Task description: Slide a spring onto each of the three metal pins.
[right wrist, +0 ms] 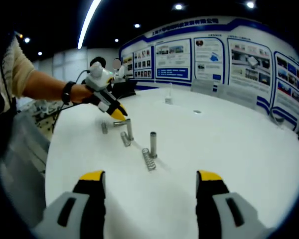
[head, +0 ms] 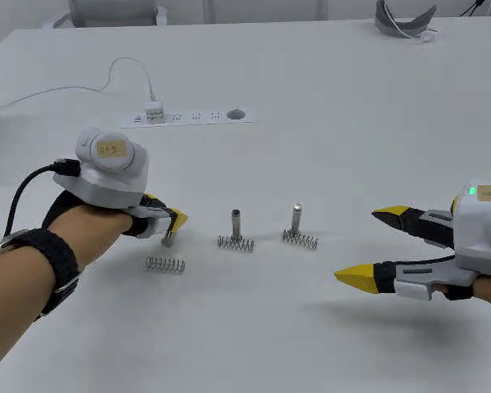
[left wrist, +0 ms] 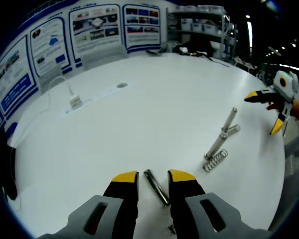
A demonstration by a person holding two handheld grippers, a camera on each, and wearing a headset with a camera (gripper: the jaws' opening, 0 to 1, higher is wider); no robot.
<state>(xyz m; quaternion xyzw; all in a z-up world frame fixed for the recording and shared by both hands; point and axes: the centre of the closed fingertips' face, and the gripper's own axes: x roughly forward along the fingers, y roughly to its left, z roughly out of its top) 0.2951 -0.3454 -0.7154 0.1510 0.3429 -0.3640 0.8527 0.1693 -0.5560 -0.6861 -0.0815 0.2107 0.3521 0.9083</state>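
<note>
My left gripper [head: 170, 225] hovers low over the white table, its jaws a narrow gap apart. A metal pin [left wrist: 156, 186] sits between its yellow fingertips [left wrist: 125, 177] with space on both sides; that pin [head: 168, 238] pokes out under the tip. One spring [head: 164, 264] lies loose just in front of it. Two more pins [head: 236, 223] [head: 296, 218] stand upright mid-table, each with a spring [head: 235, 243] [head: 299, 239] lying at its foot. Off to the right, my right gripper [head: 372, 246] is wide open and holds nothing; it faces the pins [right wrist: 153, 144].
A white power strip [head: 184, 117] with a plug [head: 154, 110] and cable lies behind the pins. A grey object [head: 403, 20] rests at the far right table edge. Poster boards line the wall [right wrist: 209, 50].
</note>
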